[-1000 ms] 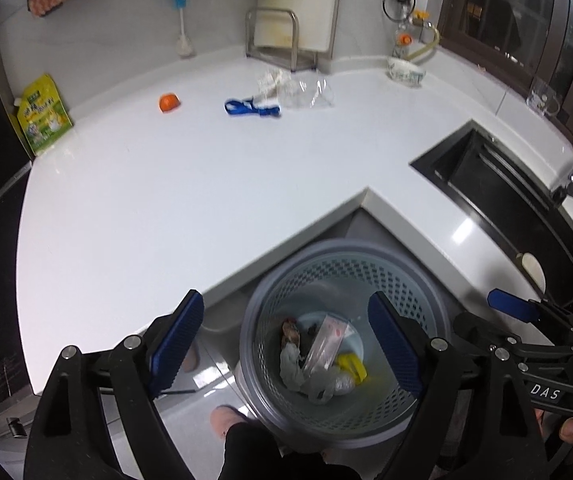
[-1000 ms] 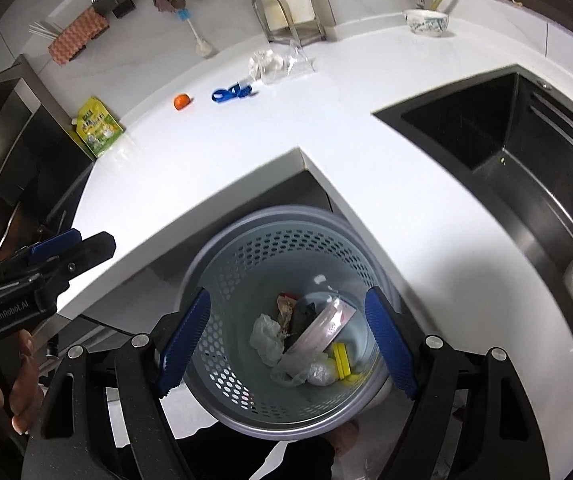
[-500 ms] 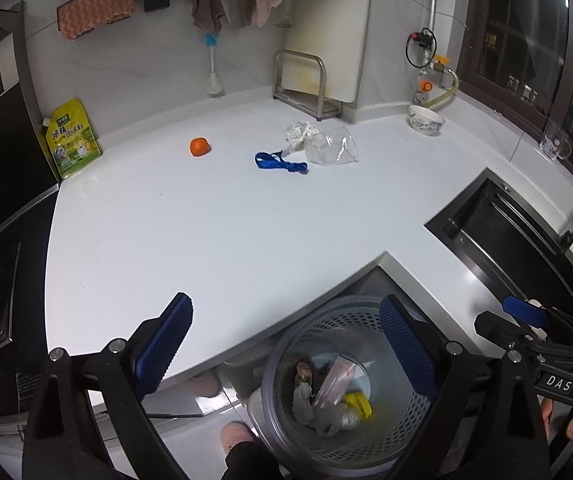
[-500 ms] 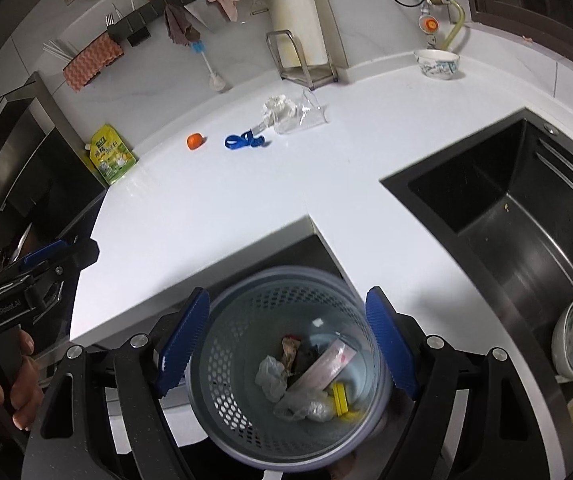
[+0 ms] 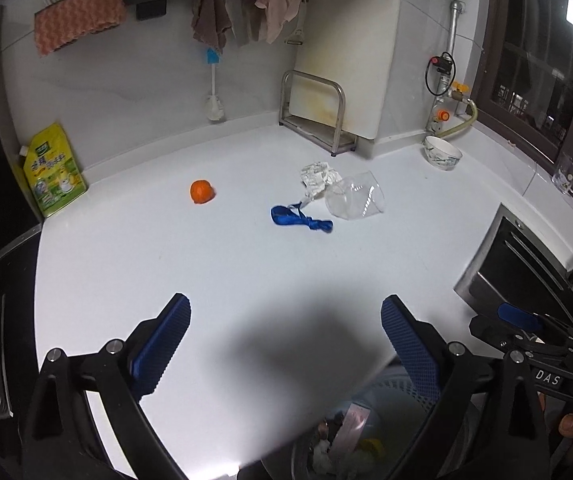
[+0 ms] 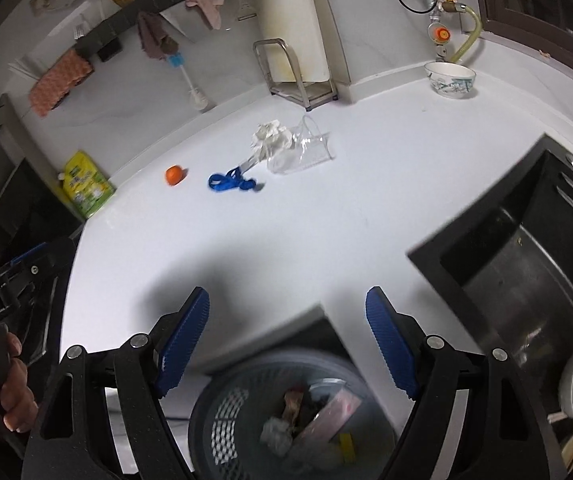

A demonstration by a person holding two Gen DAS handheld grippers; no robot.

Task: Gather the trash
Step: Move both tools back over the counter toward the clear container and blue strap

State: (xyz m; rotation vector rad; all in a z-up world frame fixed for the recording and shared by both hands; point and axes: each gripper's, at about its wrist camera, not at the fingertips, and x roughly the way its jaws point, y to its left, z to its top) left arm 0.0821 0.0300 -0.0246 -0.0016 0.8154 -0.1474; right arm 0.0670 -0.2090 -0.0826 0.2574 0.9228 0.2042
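Trash left on white counter (image 5: 134, 272), largest to smallest, 4 pcs counted; all well apart from both grippers.

1. Clear plastic cup (image 5: 355, 201), 1 pc, lying on its side at approx 12 o'clock in left wrist view. Judged v. light, thin-walled, slippery; likely to buckle or roll if squeezed mid-body. Rim edge judged best hold, 1 finger inside, 1 outside.
2. Crumpled white paper (image 5: 318, 178), 1 pc, touching cup on its 10 o'clock side. Judged soft, light, compressible; can be pinched anywhere on the bulk.
3. Blue ribbon/strap (image 5: 300, 218), 1 pc, just beside cup at its 8 o'clock. Judged limp, flat to the surface; knotted end judged easiest to grab, loose end expected to dangle.
4. Orange peel/fruit (image 5: 202, 191), 1 pc, apart from the rest at approx 11 o'clock. Judged firm, rounded, may roll; to be held across its widest part.

Perforated bin (image 6: 286, 412) seen at 6 o'clock below counter edge, already holding several scraps, no. not countable.

Left gripper (image 5: 286, 344): fingers spread wide, nothing held. Right gripper (image 6: 286, 340): fingers spread wide, nothing held. 2 grippers, both empty.
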